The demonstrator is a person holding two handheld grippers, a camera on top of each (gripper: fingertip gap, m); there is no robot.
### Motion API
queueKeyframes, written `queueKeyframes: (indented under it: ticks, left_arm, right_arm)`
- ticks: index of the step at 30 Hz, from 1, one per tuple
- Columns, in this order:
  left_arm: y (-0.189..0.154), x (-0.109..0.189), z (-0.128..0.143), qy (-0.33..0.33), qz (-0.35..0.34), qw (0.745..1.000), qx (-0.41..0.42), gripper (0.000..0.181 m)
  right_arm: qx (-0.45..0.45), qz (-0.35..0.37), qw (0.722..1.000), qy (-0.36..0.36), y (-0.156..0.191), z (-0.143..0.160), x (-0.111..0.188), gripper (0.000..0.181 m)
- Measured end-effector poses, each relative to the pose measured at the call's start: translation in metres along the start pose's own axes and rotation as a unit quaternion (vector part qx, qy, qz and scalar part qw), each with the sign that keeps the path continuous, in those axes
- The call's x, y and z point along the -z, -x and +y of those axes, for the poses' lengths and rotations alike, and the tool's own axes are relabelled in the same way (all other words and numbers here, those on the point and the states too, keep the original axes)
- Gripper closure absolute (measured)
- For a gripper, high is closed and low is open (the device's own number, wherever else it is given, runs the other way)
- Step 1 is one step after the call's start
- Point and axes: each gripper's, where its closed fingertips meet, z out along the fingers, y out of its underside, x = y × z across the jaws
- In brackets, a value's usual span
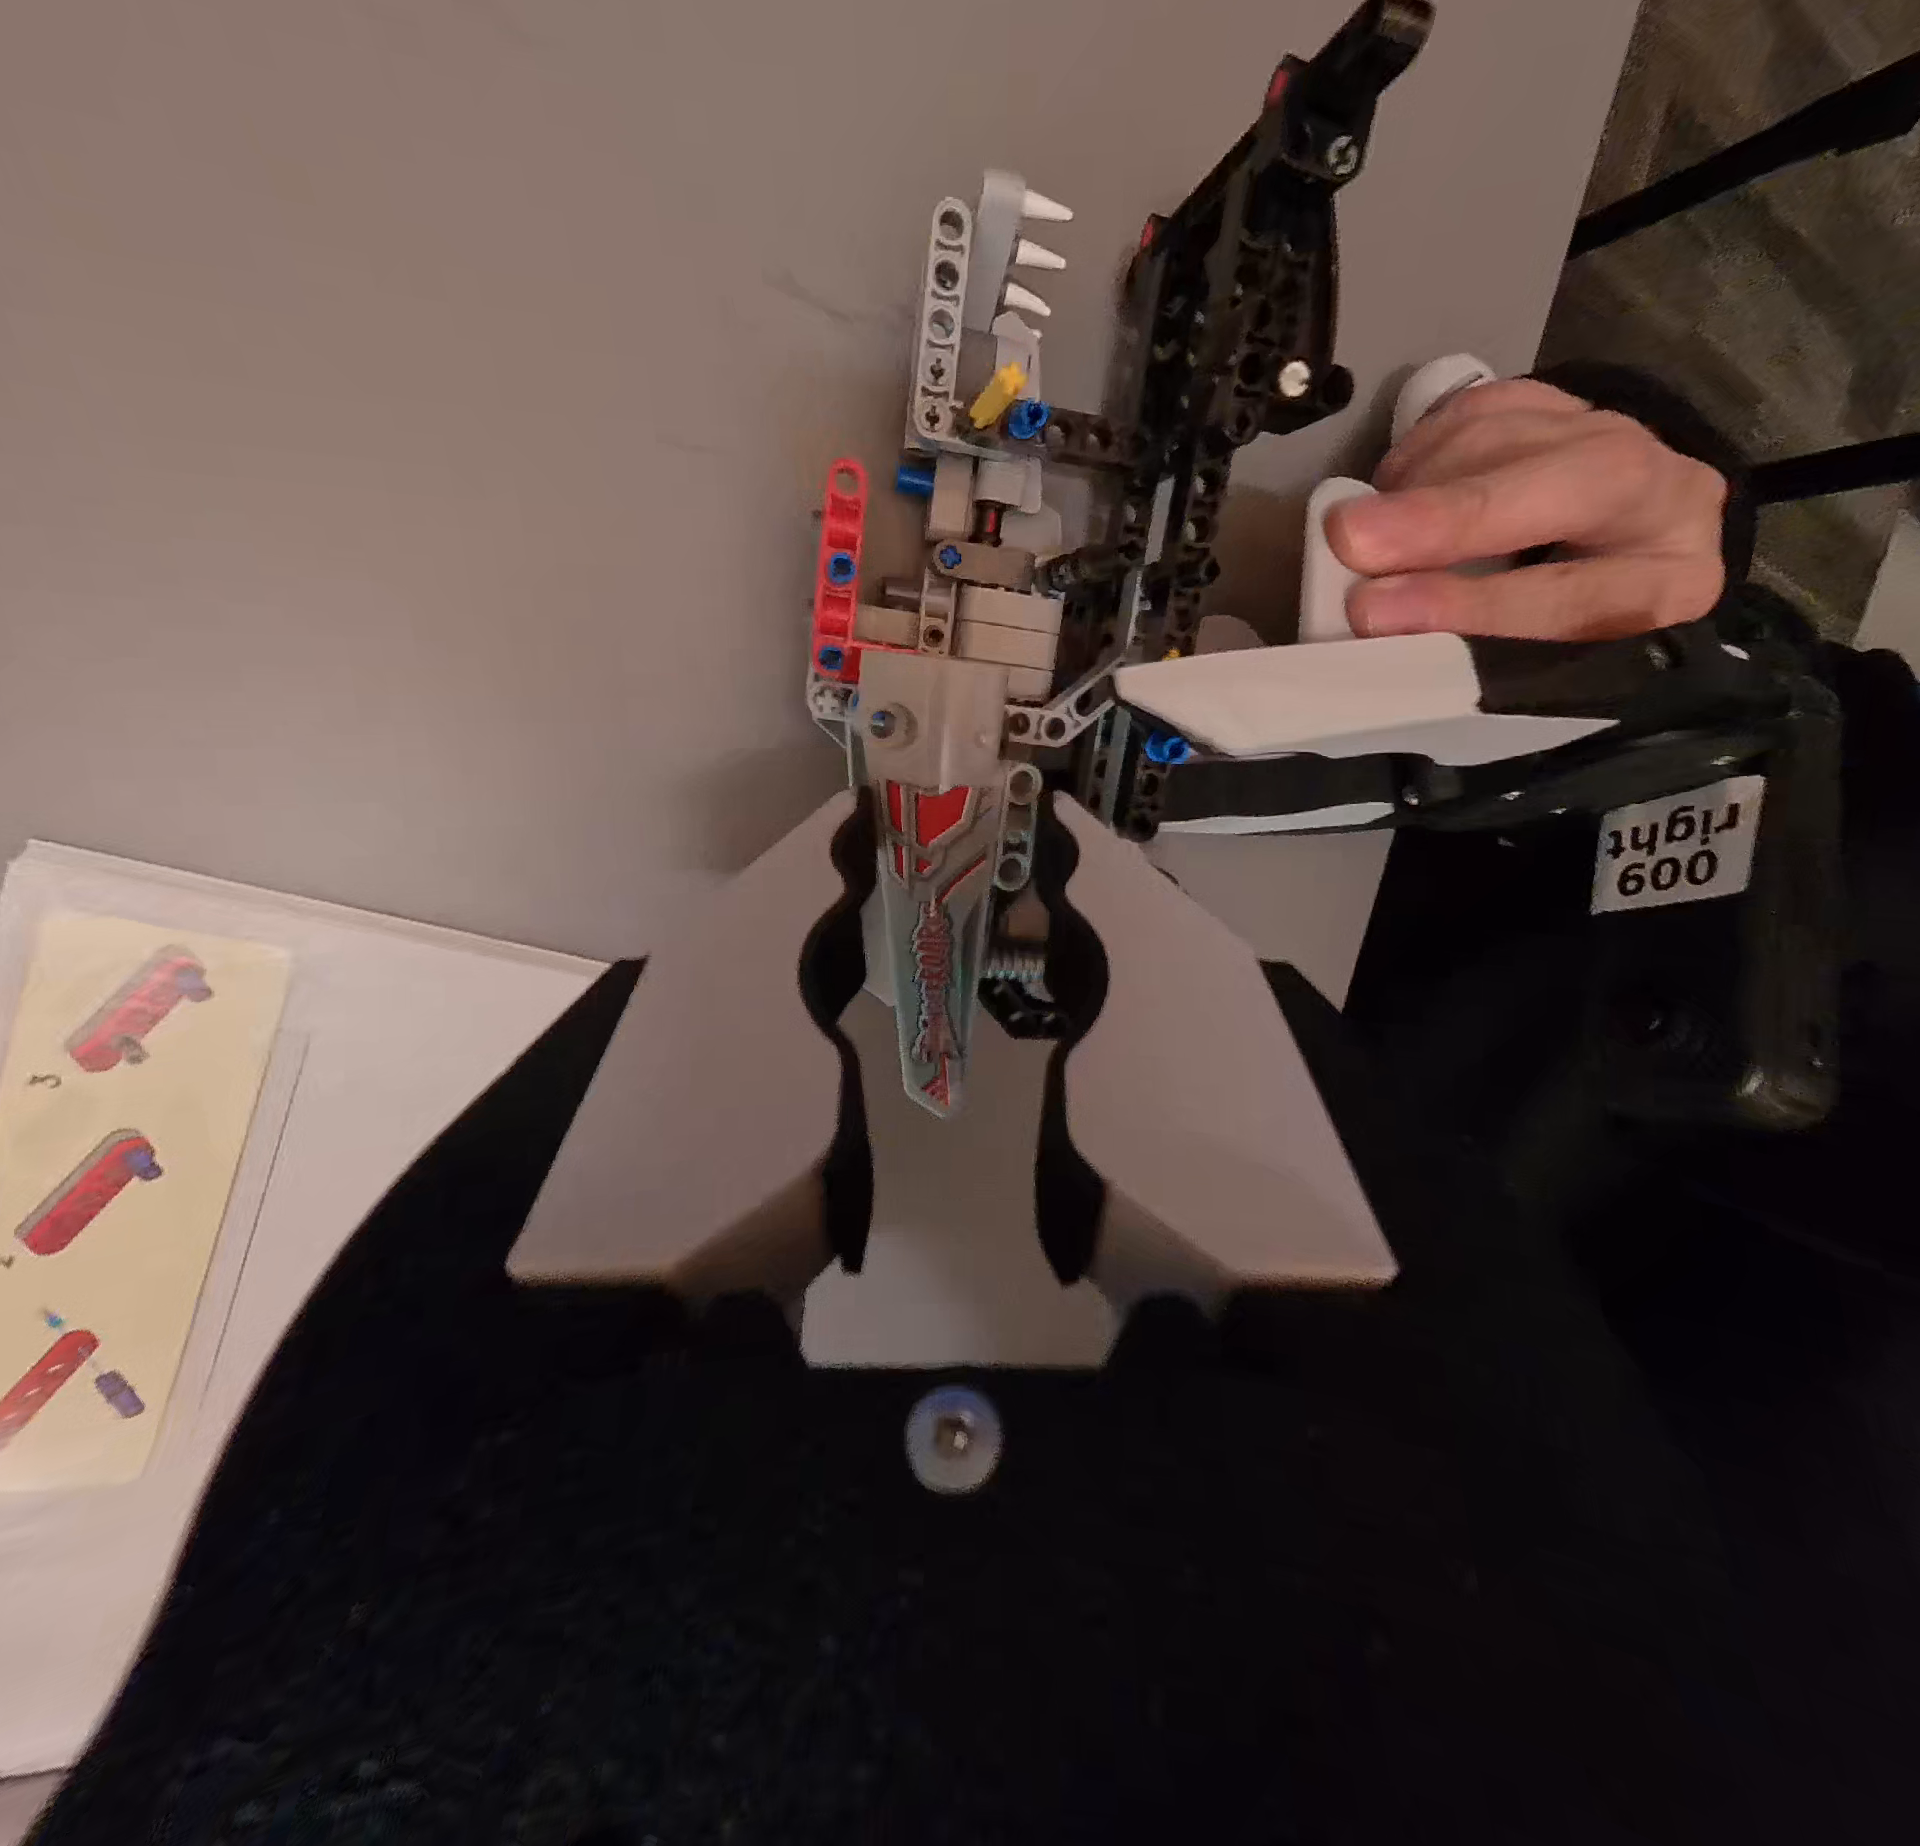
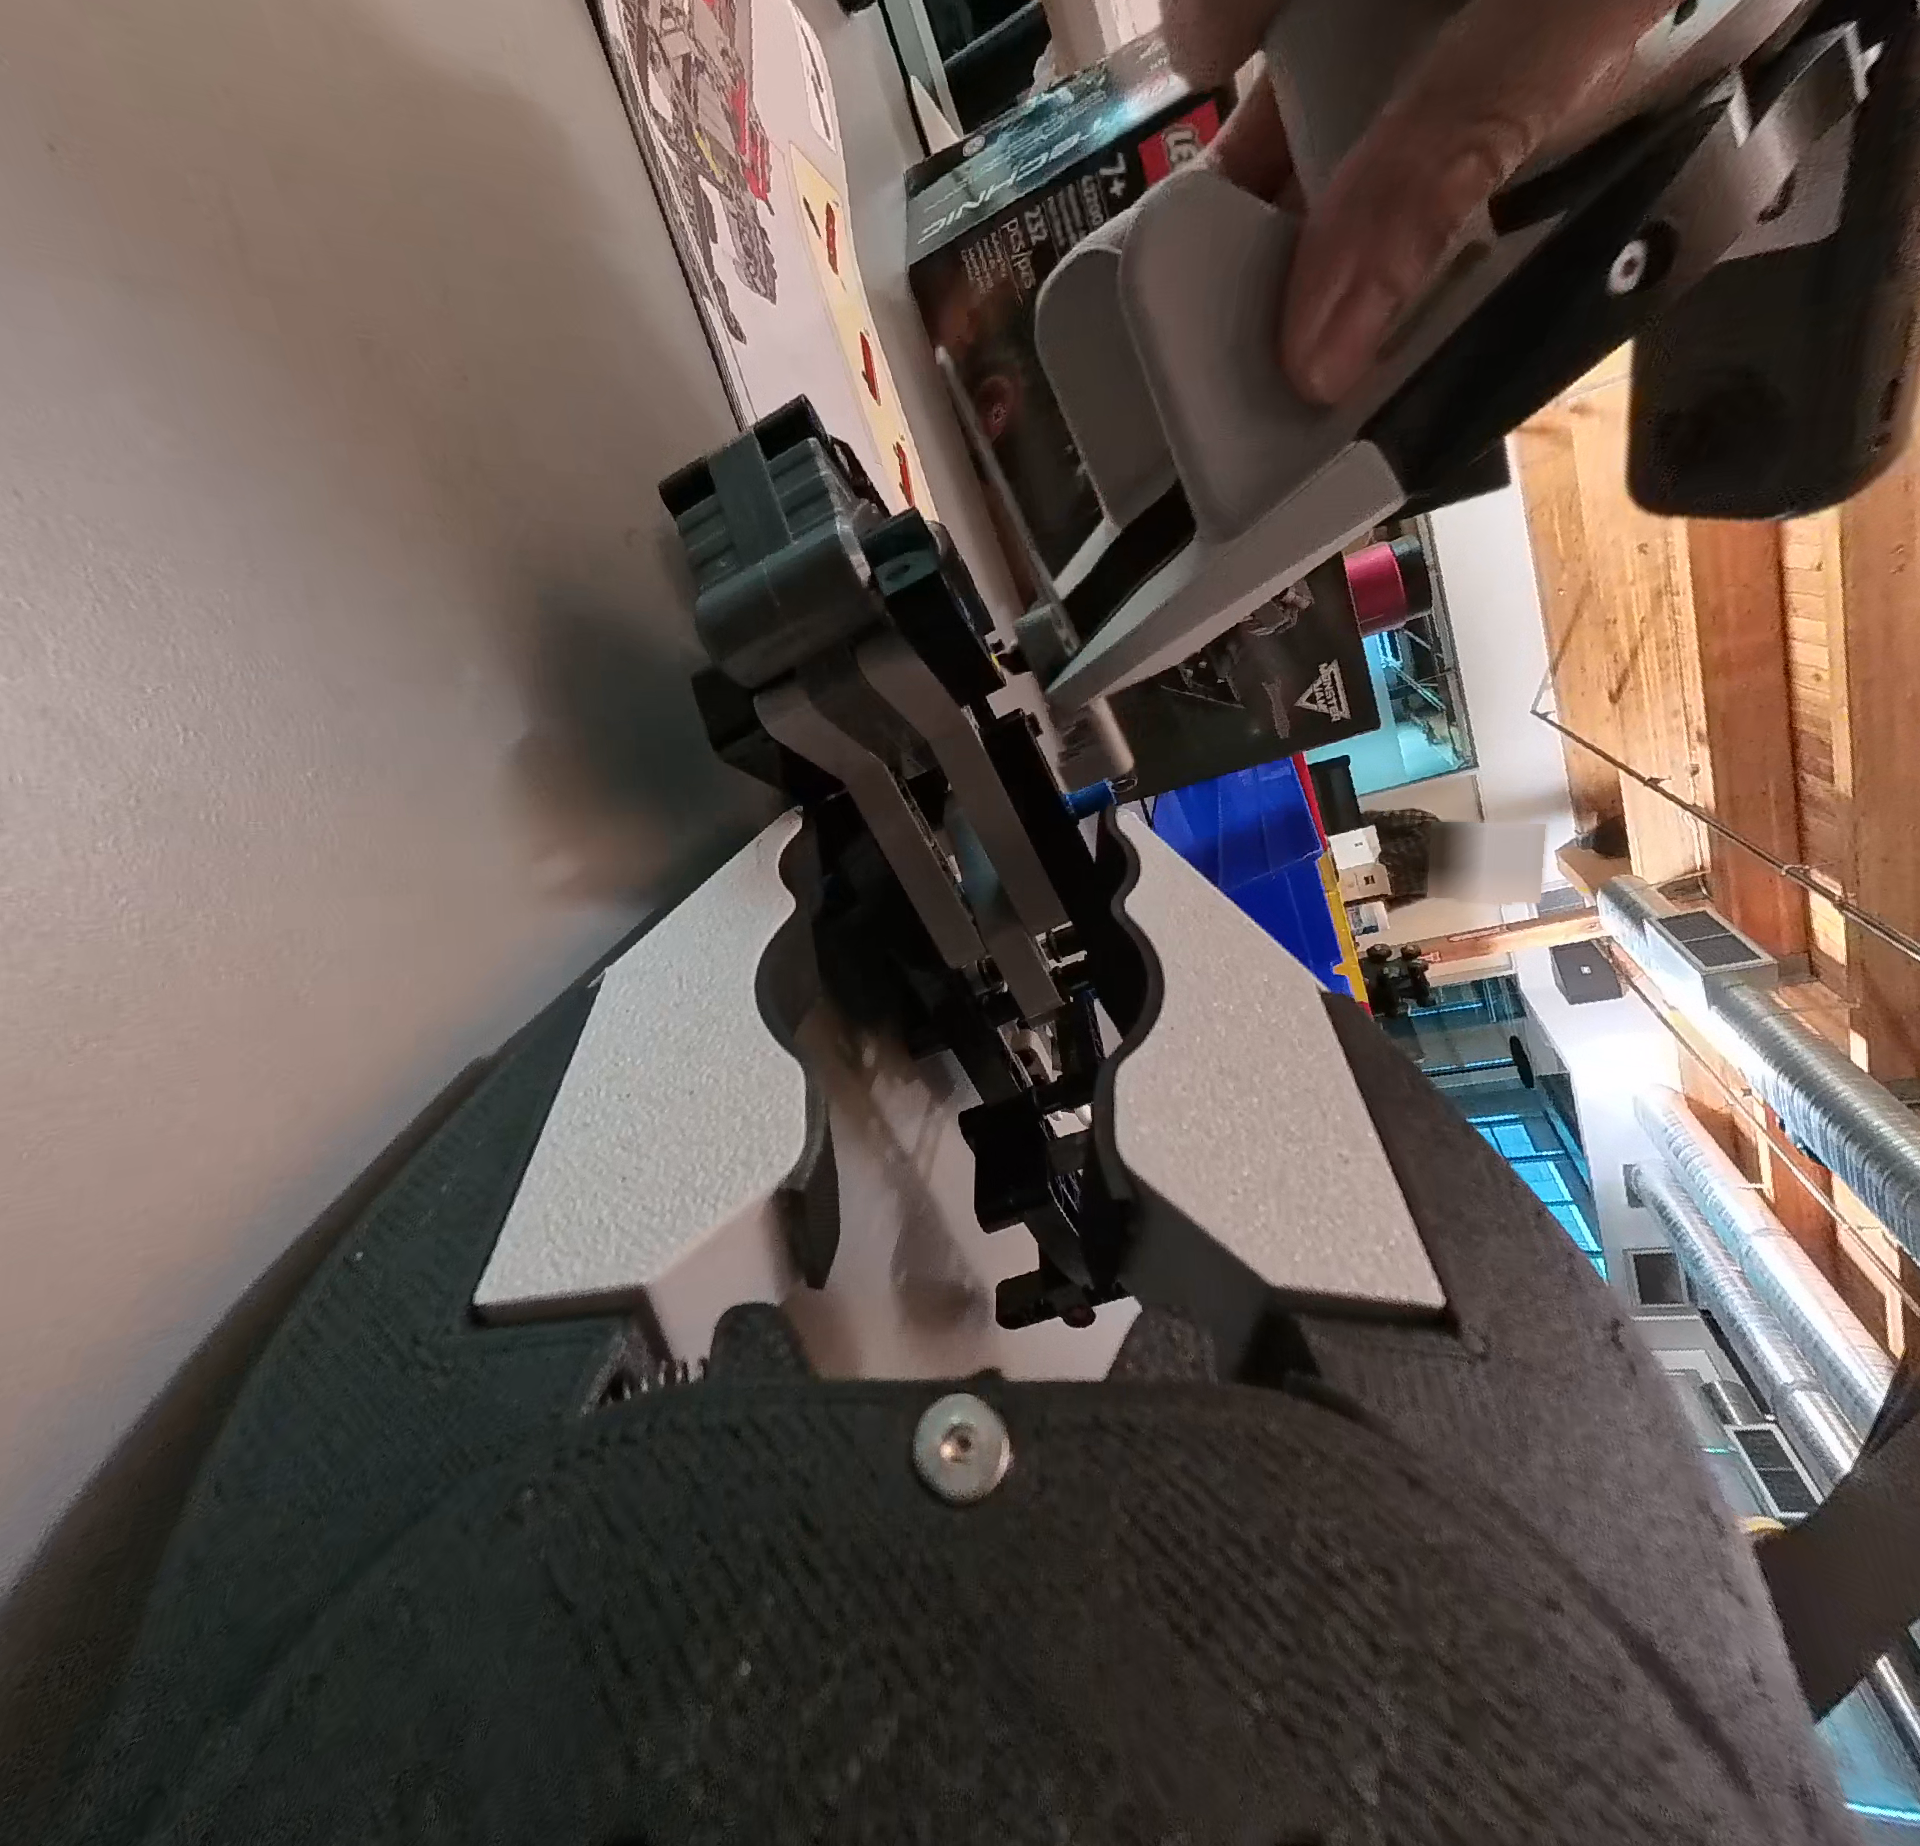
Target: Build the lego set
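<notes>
Nearest the lens in the left wrist view, the left gripper [image 1: 951, 965] has its white fingers [image 1: 717, 1048] drawn in narrow on the pointed grey-and-red stickered panel [image 1: 935, 975] at the low end of the lego model [image 1: 977, 570]. The model stands away from the camera toward 12 o'clock over the grey tabletop [image 1: 416, 342]: grey beams with white teeth [image 1: 1039, 253] at the top, a red beam [image 1: 842, 570] at 9 o'clock of its middle, and a black frame [image 1: 1236, 342] running to 1 o'clock.

The right gripper [image 1: 1132, 747] comes in from 3 o'clock, a hand [image 1: 1527, 518] on its handle, and its white fingers close on the lower end of the black frame. Its own view confirms this: the right gripper [image 2: 961, 965] is pinched on black and grey beams, with the dark grey block [image 2: 769, 570] at 11 o'clock beyond the tips and the left gripper entering from 1 o'clock.

Holding both ends likely braces the model clear of the table so parts can be pressed or the build turned. The instruction booklet [image 1: 135, 1173] lies open at 8 o'clock, probably kept in sight for the next step; the set's box [image 2: 1049, 269] stands behind.
</notes>
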Motion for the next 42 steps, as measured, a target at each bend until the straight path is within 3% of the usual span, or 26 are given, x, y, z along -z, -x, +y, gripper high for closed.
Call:
queueKeyframes:
  ticks: [10,19,29,42]
  left_arm:
    - [0.0005,-0.0058,-0.0008,0.007,0.005,1.0,-0.025,0.153]
    - [-0.0001,-0.0065,-0.0018,-0.028,0.068,0.997,0.002,0.153]
    - [0.0047,-0.0042,-0.002,-0.039,0.004,0.998,-0.041,0.153]
    - [0.0036,-0.0067,-0.0008,-0.064,0.073,0.995,0.009,0.152]
  right_arm:
    - [-0.005,-0.002,1.0,-0.003,0.0001,-0.0001,-0.0003,0.129]
    - [-0.013,-0.003,1.0,-0.006,0.0,0.0002,-0.0003,0.129]
    - [-0.009,-0.002,1.0,-0.005,-0.0001,-0.0002,-0.0012,0.13]
    - [-0.005,-0.003,1.0,-0.007,0.0001,-0.0009,-0.0013,0.13]
